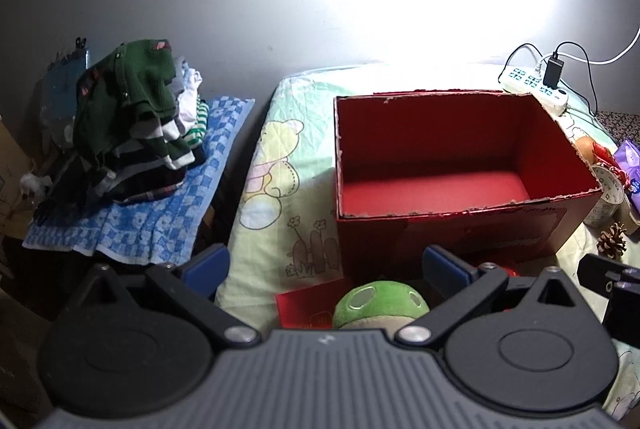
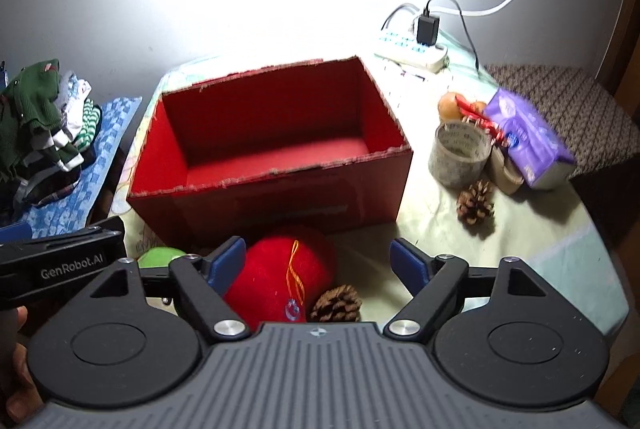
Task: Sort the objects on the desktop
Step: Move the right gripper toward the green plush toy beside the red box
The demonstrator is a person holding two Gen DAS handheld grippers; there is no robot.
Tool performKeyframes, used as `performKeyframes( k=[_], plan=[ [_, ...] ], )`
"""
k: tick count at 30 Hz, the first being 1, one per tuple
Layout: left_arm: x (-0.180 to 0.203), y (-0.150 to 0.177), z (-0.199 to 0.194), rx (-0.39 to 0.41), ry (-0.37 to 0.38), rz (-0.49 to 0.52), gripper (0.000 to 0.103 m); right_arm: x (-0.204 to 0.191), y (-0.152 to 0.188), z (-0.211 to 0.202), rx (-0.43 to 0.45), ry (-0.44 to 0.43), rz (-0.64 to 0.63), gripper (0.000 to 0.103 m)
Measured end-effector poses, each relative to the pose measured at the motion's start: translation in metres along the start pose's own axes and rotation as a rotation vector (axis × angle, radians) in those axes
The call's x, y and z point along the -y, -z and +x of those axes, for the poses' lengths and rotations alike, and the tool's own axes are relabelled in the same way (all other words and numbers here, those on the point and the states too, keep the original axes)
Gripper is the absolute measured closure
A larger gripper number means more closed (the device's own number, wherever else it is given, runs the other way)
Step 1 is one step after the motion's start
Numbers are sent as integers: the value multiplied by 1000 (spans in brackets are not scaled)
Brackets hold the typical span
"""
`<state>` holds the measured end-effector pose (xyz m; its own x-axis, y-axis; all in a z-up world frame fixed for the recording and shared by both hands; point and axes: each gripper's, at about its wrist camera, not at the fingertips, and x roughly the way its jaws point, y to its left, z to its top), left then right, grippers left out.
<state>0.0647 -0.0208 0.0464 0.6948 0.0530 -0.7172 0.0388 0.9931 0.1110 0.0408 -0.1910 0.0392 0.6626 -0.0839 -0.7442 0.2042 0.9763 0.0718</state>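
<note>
An open, empty red cardboard box stands on the table. In the left wrist view my left gripper is open above a green plush toy that lies on a red envelope. In the right wrist view my right gripper is open above a red plush item with an orange loop, next to a pine cone. The green plush shows left of it.
Right of the box lie a second pine cone, a tape roll, a purple tissue pack and an orange. A power strip sits at the back. Folded clothes are stacked on a blue towel to the left.
</note>
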Motion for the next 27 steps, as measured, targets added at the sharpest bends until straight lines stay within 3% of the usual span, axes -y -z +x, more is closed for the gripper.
performKeyframes(
  k=[6, 27],
  plan=[
    [4, 1, 14, -49, 37, -2, 0, 0, -1, 4, 19, -1, -3, 14],
    [7, -5, 30, -49, 66, 15, 0, -1, 4, 24, 2, -6, 19, 15]
  ],
)
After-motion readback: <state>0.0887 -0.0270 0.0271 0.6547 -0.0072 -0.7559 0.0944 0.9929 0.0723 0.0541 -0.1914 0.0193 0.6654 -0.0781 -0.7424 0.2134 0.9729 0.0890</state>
